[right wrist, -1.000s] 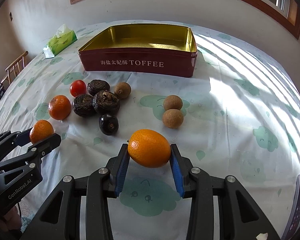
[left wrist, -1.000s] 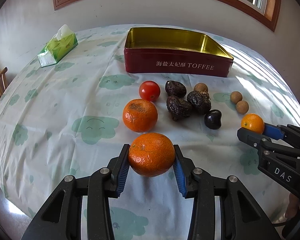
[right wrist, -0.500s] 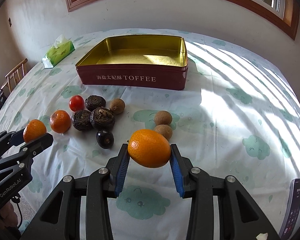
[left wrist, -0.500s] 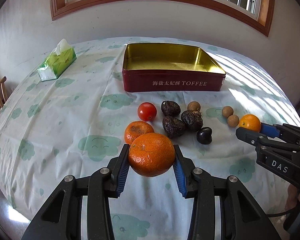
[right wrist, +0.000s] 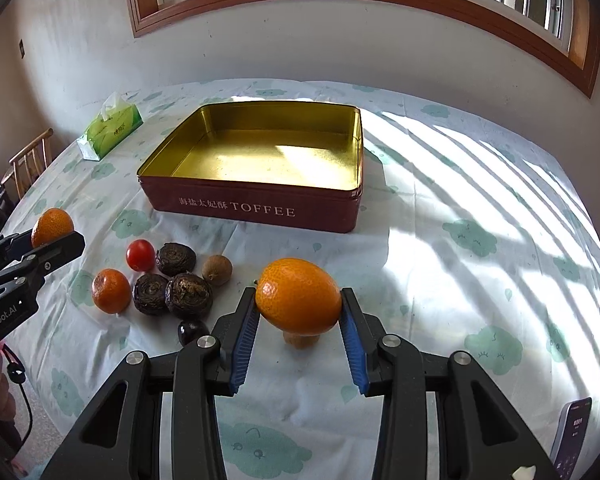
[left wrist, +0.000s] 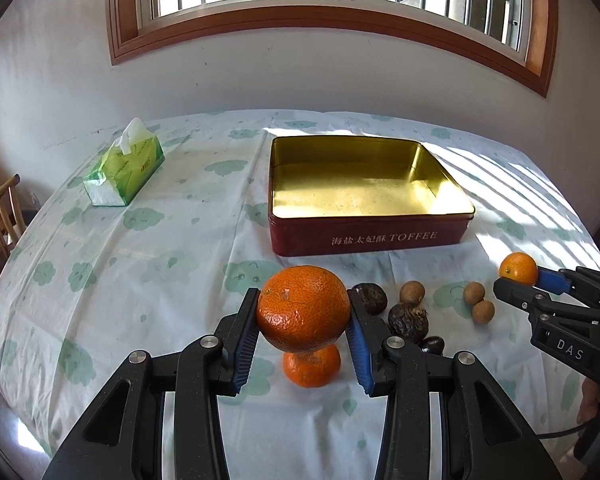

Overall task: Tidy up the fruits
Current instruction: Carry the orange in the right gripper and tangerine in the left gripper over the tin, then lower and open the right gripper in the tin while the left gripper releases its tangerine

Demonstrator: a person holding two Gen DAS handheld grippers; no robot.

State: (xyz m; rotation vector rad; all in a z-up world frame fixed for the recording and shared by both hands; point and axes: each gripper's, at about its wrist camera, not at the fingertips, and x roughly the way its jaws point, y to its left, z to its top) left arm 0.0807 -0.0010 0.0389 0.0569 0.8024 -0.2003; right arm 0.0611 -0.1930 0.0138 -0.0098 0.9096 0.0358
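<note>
Left claw (left wrist: 303, 340) closed on one mandarin (left wrist: 303, 308), held above the counter (left wrist: 140, 280). Right claw (right wrist: 298, 334) closed on one smooth orange (right wrist: 298, 295), also held above the counter. On the counter: one mandarin (right wrist: 111, 291), one tomato (right wrist: 140, 255), three dark wrinkled fruits (right wrist: 176, 258), one dark plum (right wrist: 193, 330), three brown round fruits (left wrist: 473, 292). One toffee tin (right wrist: 256, 210) behind the fruit.

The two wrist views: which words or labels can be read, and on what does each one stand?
"海盐太妃酥 TOFFEE": front wall of the red tin.
"DAS": side of the right claw.
"GenRobot.AI", first letter cut off: side of the left claw.
Print on the green tissue pack and the remote: too small to read.
</note>
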